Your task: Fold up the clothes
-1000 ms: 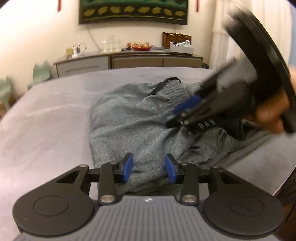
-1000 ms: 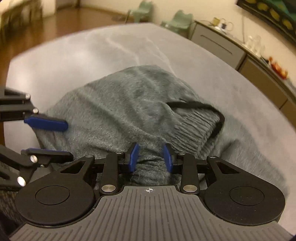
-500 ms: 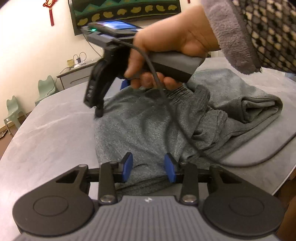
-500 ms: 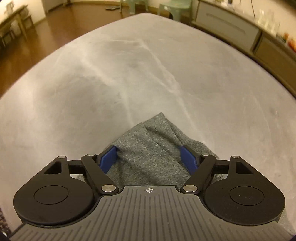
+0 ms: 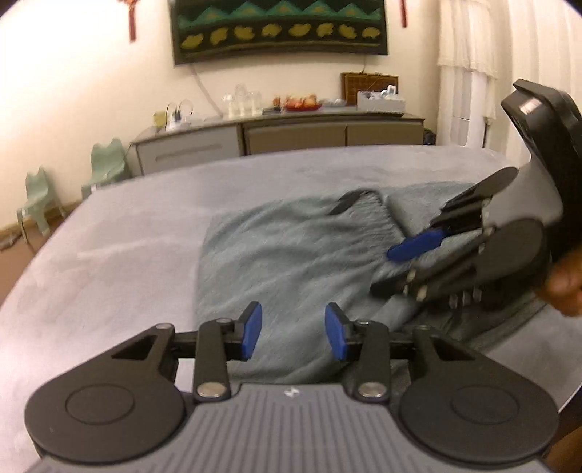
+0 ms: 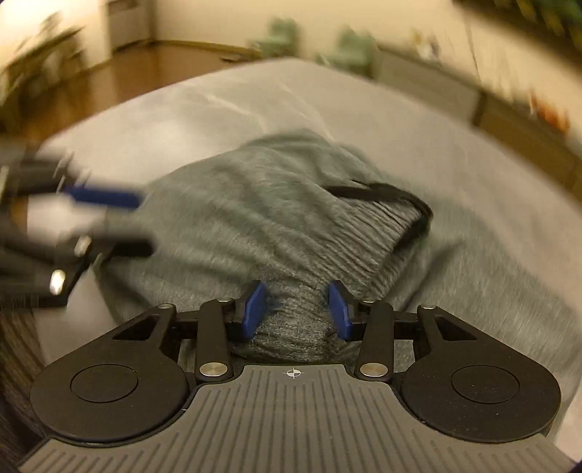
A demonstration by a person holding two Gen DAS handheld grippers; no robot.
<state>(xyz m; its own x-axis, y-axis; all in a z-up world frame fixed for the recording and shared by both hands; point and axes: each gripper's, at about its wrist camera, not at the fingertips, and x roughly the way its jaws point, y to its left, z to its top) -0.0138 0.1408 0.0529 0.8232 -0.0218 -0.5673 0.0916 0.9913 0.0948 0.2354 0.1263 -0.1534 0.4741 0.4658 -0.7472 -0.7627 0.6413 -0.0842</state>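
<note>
The right gripper (image 6: 296, 309) points down at the near edge of a grey knit garment (image 6: 262, 218) lying in a heap on the grey table (image 6: 473, 174). Its jaws are closing, and a bunched fold of the fabric fills the space between its blue pads (image 6: 254, 305); the cloth looks pinched on both sides. The left gripper (image 5: 293, 336) hangs over the near left part of the same garment (image 5: 291, 254) with its jaws partly apart; the cloth shows through the gap, and I cannot tell whether the pads (image 5: 251, 334) touch it.

The left wrist view shows the right gripper (image 5: 396, 269) from outside, coming in low from the right over the garment, with part of a hand (image 5: 563, 287) behind it. It also shows a sideboard (image 5: 276, 134) along the far wall, a dark wall hanging (image 5: 276, 29) above it, and pale green chairs (image 5: 105, 163) on the left. The right wrist view is blurred; it shows the ribbed band with a black drawstring (image 6: 393, 193) on the garment's far right, and the left gripper (image 6: 134, 225) as a smear at the left edge.
</note>
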